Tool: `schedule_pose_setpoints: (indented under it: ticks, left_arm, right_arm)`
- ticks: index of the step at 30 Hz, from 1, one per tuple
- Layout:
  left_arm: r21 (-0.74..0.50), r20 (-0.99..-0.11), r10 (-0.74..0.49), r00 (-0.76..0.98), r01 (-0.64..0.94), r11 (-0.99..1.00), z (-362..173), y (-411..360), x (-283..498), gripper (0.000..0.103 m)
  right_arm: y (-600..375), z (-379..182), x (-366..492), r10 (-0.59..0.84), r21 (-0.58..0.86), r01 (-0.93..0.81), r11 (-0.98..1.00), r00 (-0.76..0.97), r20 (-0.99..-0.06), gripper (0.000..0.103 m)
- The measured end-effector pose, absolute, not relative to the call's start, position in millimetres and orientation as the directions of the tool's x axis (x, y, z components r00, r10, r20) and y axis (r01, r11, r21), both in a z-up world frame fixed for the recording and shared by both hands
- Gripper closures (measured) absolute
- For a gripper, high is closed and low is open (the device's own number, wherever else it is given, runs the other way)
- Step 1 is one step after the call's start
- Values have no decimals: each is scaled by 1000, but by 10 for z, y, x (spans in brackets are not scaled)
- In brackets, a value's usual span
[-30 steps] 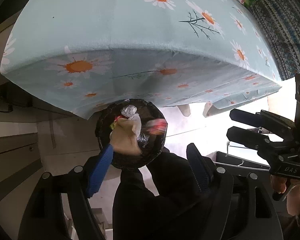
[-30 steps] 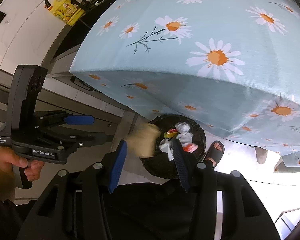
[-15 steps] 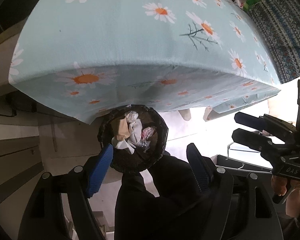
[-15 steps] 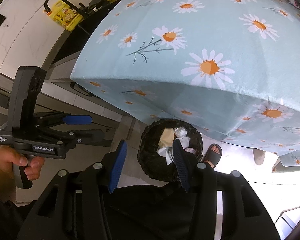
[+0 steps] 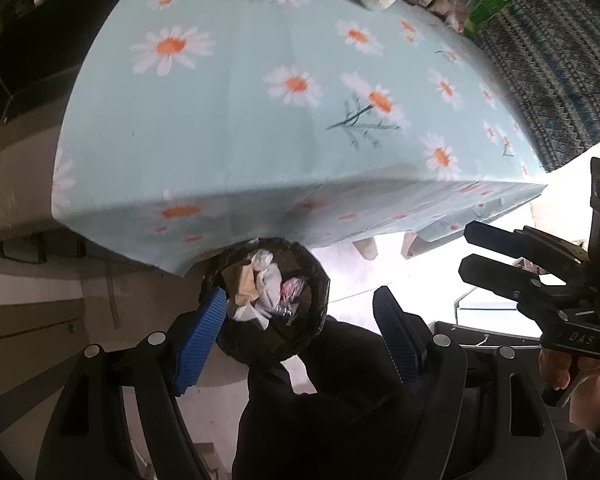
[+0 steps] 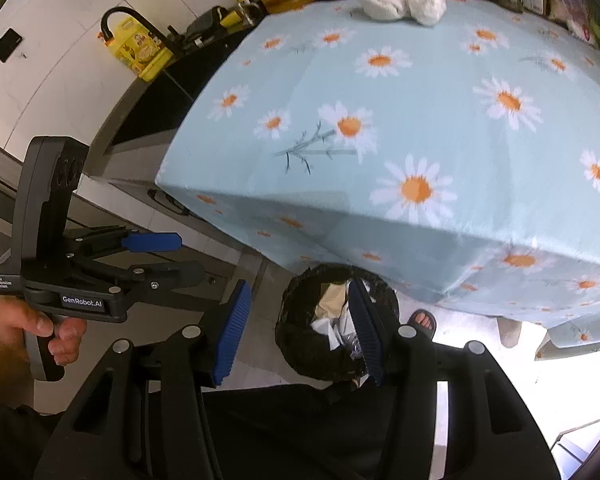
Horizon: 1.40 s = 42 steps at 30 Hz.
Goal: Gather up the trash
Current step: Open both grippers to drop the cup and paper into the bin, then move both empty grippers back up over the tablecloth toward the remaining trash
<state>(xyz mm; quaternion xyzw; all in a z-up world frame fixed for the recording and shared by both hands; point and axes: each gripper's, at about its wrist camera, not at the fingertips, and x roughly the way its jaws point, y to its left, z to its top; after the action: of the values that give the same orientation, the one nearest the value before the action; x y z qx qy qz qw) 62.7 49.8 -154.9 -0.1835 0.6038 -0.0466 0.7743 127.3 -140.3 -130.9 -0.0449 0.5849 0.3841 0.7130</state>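
Black-lined bin (image 5: pixel 266 300) on the floor beside the table (image 5: pixel 260 120) holds crumpled paper and wrappers (image 5: pixel 260 288). Left gripper (image 5: pixel 300 332) and right gripper (image 6: pixel 300 328), both spread and holding nothing, hang above it.

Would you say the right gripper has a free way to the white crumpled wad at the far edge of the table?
Probably yes. The right gripper is open and empty, and only bare tablecloth lies between it and the wad. Bottles stand just behind the wad, so it must stop short.
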Motion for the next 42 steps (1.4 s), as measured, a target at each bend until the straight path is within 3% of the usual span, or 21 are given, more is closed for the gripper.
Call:
schedule_pose_setpoints:
  ticks: [11, 16, 23, 26, 28, 38, 42]
  left_arm:
    - [-324, -894, -267, 359, -108, 940, -1083, 492, 910, 29]
    - [-310, -889, -250, 384, -100, 946, -934, 479, 1096, 29]
    - [-290, -887, -222, 404, -117, 950, -781, 457, 1439, 29]
    - [-278, -890, -203, 408, -134, 951, -738, 457, 1591, 29]
    - [-265, -896, -186, 404, -148, 953, -732, 457, 1691, 29]
    - [-232, -915, -133, 382, -225, 947, -772, 492, 2213, 29]
    - [-227, -920, -114, 374, -273, 935, -800, 557, 2354, 29]
  right_arm:
    - [-1402, -944, 1614, 537, 359, -610, 707, 132, -833, 47]
    - [-1440, -740, 1975, 550, 340, -609, 716, 194, -812, 41]
    - [-1478, -626, 2550, 547, 308, -614, 727, 246, -800, 41]
    - [-1473, -632, 2814, 549, 306, -615, 726, 251, -797, 40]
    - [-1453, -648, 2993, 557, 311, -620, 721, 249, -792, 32]
    - [-1218, -919, 3803, 545, 301, -652, 696, 207, -812, 32]
    - [-1120, -1083, 4100, 537, 311, -650, 694, 178, -825, 25]
